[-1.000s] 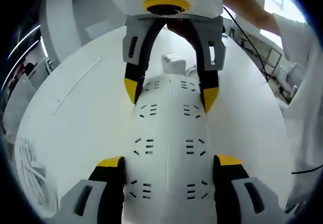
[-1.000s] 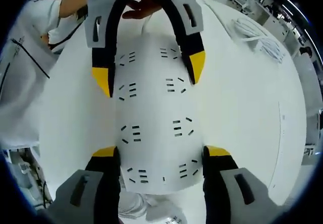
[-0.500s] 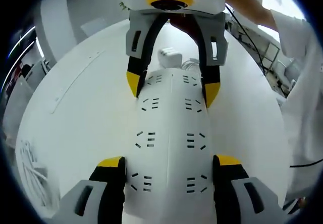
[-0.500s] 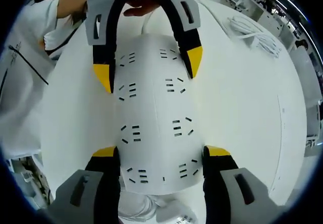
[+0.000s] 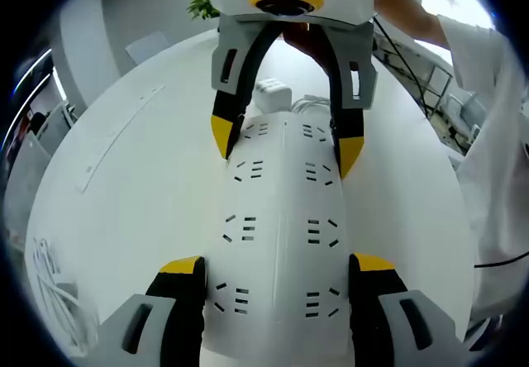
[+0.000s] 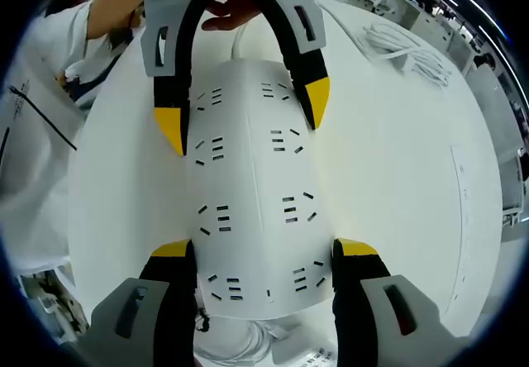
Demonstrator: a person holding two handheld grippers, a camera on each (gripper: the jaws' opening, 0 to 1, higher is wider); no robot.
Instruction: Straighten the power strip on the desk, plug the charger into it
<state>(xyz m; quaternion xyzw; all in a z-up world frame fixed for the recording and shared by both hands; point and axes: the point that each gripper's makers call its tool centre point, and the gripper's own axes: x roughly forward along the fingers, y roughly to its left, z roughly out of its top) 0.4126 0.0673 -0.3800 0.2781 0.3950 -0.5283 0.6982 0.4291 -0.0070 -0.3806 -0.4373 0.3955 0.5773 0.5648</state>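
A long white power strip (image 5: 277,235) with two rows of sockets lies on the round white desk (image 5: 124,193). My left gripper (image 5: 278,265) is shut on its near end, a yellow-tipped jaw pressed to each side. My right gripper (image 5: 285,144) clamps the far end from the opposite side. In the right gripper view the same strip (image 6: 252,177) runs from my right gripper (image 6: 264,249) at the bottom up to my left gripper (image 6: 242,112). A white charger (image 5: 273,94) sits on the desk just past the strip's far end, with its cord beside it.
A coil of white cable (image 6: 409,49) lies on the desk (image 6: 397,160) at the upper right. A person's white sleeve (image 5: 488,135) is along the right edge, and a hand (image 6: 235,3) is behind the left gripper. A green plant (image 5: 201,5) stands beyond the desk.
Both grippers keep their hold on the strip. The surroundings have rotated a little around it in both views, so the strip has swung slightly on the desk; the plant has come into sight.
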